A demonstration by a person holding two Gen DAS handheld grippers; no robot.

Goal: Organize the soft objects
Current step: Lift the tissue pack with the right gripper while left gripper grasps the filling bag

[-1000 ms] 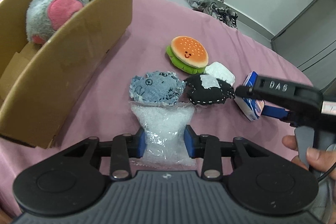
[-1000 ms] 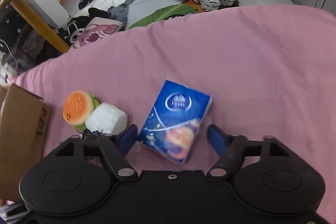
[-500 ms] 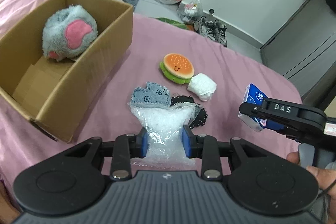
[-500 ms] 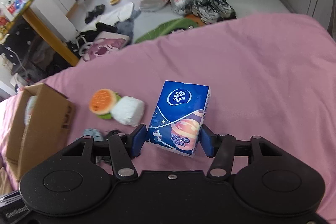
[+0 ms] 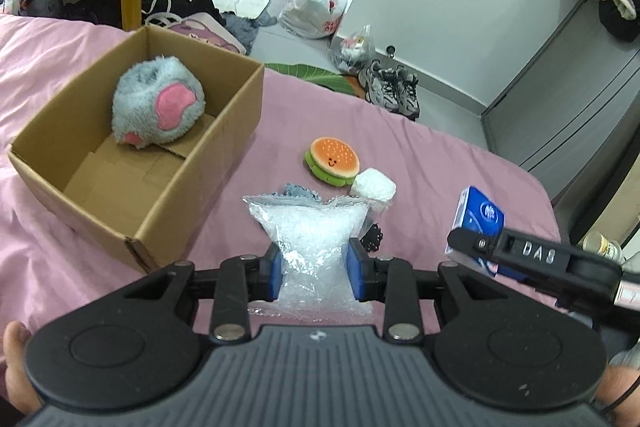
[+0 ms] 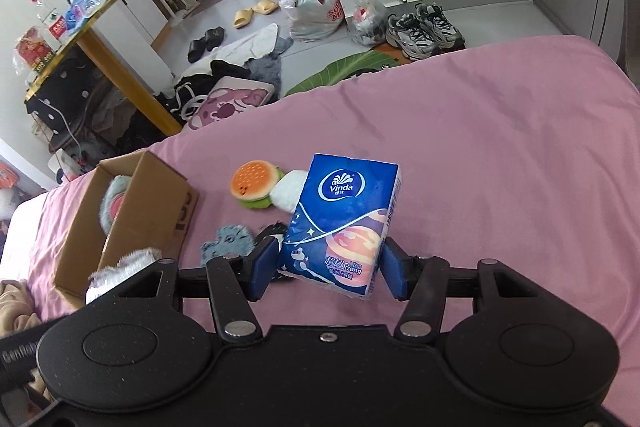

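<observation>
Pink bedsheet (image 6: 500, 147); cluttered floor beyond. Left gripper (image 5: 316, 263) clamps a clear bead bag (image 5: 312, 239) above the sheet beside the cardboard box (image 5: 200, 187). Right gripper (image 6: 326, 265) clamps a lifted tissue pack (image 6: 344, 219), labelled "Vinda", "Ultra Strong".

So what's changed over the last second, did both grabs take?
Both took: the left gripper closed on the bubble-wrap bag and lifted it; the right gripper clamped the tissue pack and raised it off the bed. Burger plush, box and paw plush stayed put.
</observation>
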